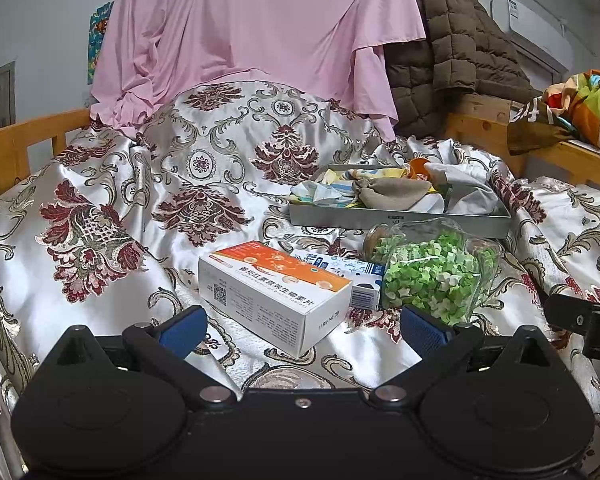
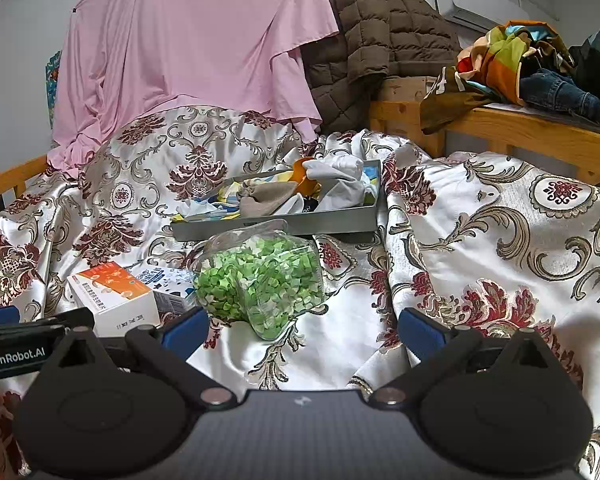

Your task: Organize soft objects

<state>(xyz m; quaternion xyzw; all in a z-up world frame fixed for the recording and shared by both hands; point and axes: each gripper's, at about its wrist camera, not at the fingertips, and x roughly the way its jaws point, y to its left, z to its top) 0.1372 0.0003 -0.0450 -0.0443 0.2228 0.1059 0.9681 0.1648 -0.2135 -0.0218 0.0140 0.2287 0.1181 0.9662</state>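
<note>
A grey metal tray sits on the patterned bedspread and holds a pile of soft items: a beige sock, a white cloth and colourful fabric pieces. My left gripper is open and empty, low over the bedspread just in front of an orange and white box. My right gripper is open and empty, just in front of a glass jar of green paper stars lying on its side.
A blue and white box lies between the orange box and the jar. A pink sheet and brown quilted jacket hang behind. Wooden bed rails carry piled clothes at the right.
</note>
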